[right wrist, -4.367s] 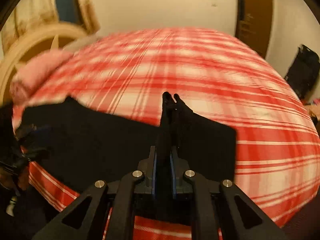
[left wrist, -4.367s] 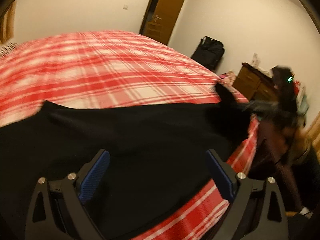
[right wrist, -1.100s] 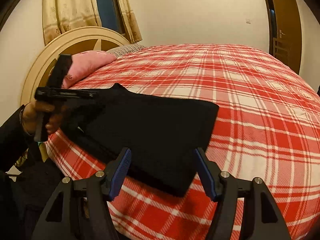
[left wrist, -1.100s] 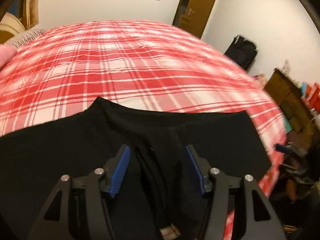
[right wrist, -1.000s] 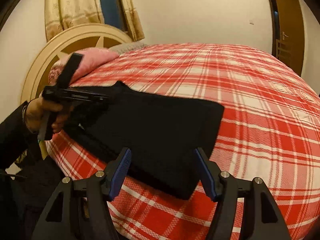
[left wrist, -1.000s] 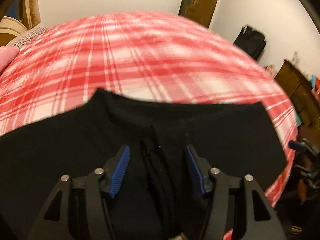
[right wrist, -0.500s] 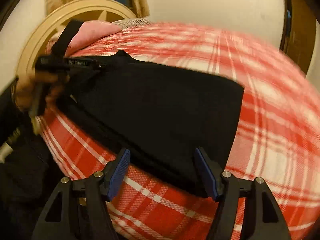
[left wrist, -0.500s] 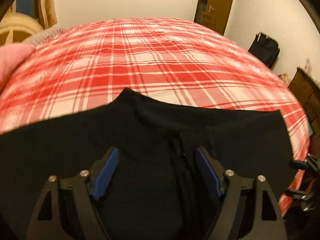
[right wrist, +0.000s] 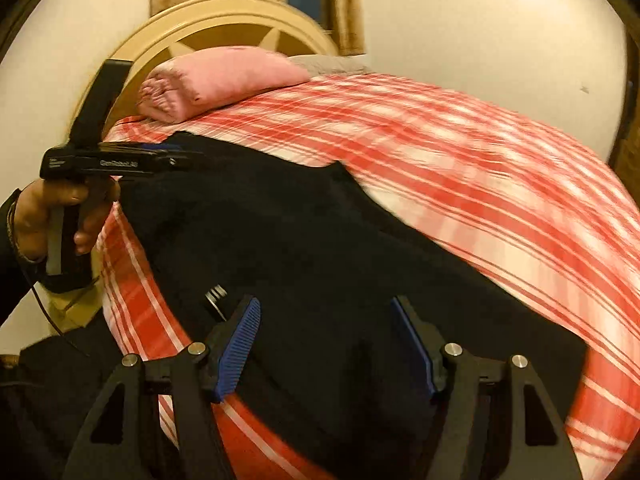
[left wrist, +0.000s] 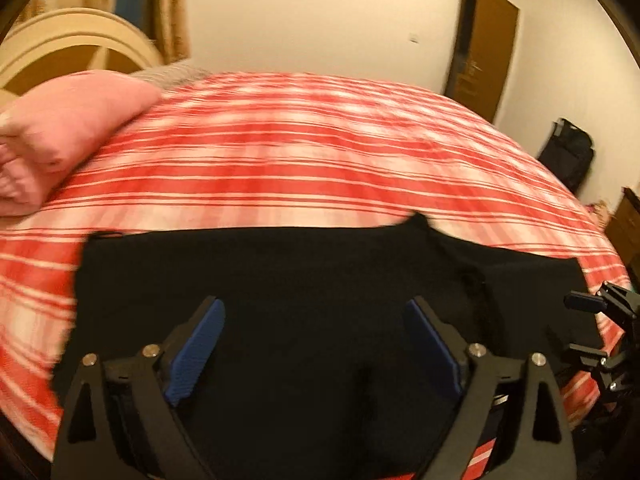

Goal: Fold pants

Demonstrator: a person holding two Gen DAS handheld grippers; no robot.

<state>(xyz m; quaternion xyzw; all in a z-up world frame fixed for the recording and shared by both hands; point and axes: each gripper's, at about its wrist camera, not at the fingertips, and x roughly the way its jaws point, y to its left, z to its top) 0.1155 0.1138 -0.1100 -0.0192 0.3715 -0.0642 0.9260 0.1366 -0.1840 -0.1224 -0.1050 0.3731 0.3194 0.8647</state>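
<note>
- Hovering over the pants [left wrist: 300,300], left gripper [left wrist: 314,344] and right gripper [right wrist: 326,340] gape, grasping nothing (between folds, likely).
- Next: pinch one end, carry it across the bed [left wrist: 320,152].

The plaid bedspread [left wrist: 320,152] is motion-blurred, and the black pants [right wrist: 320,248] run past the bottom edge.

Pants [left wrist: 304,280] spread along the near edge of the bed [left wrist: 320,152], pillow [left wrist: 60,132] on the bed beyond them to the left against the headboard [right wrist: 224,24], door [left wrist: 480,52] behind the bed's far right
</note>
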